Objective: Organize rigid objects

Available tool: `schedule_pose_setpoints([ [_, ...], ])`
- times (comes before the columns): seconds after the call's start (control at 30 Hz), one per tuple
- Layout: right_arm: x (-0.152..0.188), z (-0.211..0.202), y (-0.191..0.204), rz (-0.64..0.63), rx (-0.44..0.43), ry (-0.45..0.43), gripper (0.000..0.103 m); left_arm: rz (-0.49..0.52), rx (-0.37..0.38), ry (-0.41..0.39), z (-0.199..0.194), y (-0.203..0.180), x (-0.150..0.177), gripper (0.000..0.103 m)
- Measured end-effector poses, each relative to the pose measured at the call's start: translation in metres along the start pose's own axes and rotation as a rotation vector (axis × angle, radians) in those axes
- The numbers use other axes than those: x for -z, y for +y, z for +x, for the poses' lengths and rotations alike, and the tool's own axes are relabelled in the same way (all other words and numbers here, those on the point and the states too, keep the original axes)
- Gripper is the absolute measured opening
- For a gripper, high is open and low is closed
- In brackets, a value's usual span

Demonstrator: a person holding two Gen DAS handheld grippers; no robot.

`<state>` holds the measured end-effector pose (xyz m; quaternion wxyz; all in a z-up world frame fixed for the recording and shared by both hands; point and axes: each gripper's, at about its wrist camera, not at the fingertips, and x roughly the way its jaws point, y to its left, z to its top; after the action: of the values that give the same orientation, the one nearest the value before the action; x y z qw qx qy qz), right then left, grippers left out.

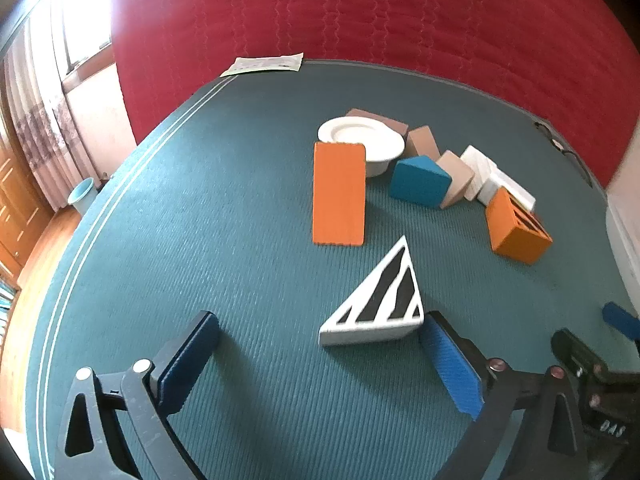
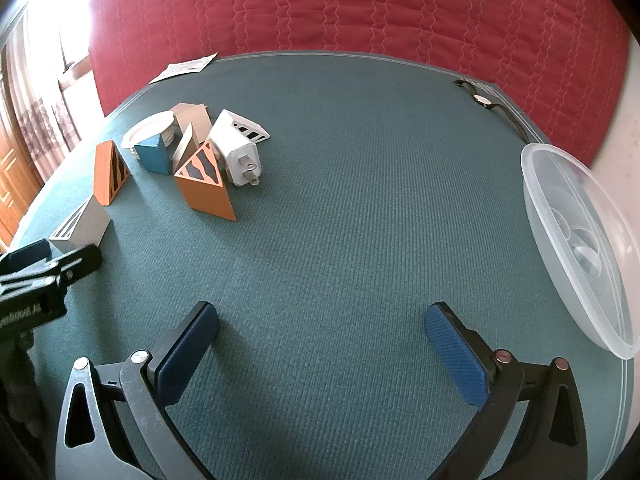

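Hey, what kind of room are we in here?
Probably a bedroom at home: a red quilted bedspread hangs behind the teal-covered table, patterned window curtains hang on the left, with a wooden door beside them.

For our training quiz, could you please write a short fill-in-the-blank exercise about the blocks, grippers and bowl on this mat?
1. The left gripper is ____, with nothing between its fingers.
2. The striped block nearest the left gripper is black and ____.
3. The clear bowl sits on the ____ side of the right wrist view.
4. The plate beside the orange blocks is ____ in colour.

Missing words: open; white; right; white
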<state>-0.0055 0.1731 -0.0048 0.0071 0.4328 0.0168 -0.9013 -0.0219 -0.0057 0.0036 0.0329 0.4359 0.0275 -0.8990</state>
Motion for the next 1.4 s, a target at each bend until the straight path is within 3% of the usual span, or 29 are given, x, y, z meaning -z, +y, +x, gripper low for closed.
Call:
schedule_pose_setpoints([
  [0.17, 0.0, 0.0, -0.002, -0.001, -0.002, 0.0, 0.103, -0.008, -0.01, -0.026, 0.0, -0.001, -0.005, 0.081],
  [0.43, -0.003, 0.0, 0.001, -0.02, -0.009, 0.0, 0.103, 0.009, 0.011, -0.05, -0.004, -0.003, -0.002, 0.064],
  [0.63, -0.017, 0.002, 0.013, -0.042, -0.086, 0.014, 0.1, -0.001, 0.022, -0.062, -0.007, -0.001, -0.001, 0.052],
  [0.8, -0.041, 0.005, 0.028, -0.034, -0.167, -0.011, 0.085, -0.009, 0.017, -0.065, -0.008, 0.0, -0.001, 0.049],
  [0.93, -0.055, 0.014, 0.034, -0.029, -0.211, -0.007, 0.067, -0.008, 0.016, -0.067, -0.008, 0.0, 0.0, 0.049],
  [1.1, -0.062, 0.023, 0.037, -0.016, -0.243, -0.003, 0.065, -0.009, 0.015, -0.067, -0.008, 0.0, 0.0, 0.049],
  [1.4, -0.066, 0.028, 0.047, -0.035, -0.219, -0.023, 0.049, -0.009, 0.015, -0.066, -0.008, 0.0, 0.0, 0.049],
])
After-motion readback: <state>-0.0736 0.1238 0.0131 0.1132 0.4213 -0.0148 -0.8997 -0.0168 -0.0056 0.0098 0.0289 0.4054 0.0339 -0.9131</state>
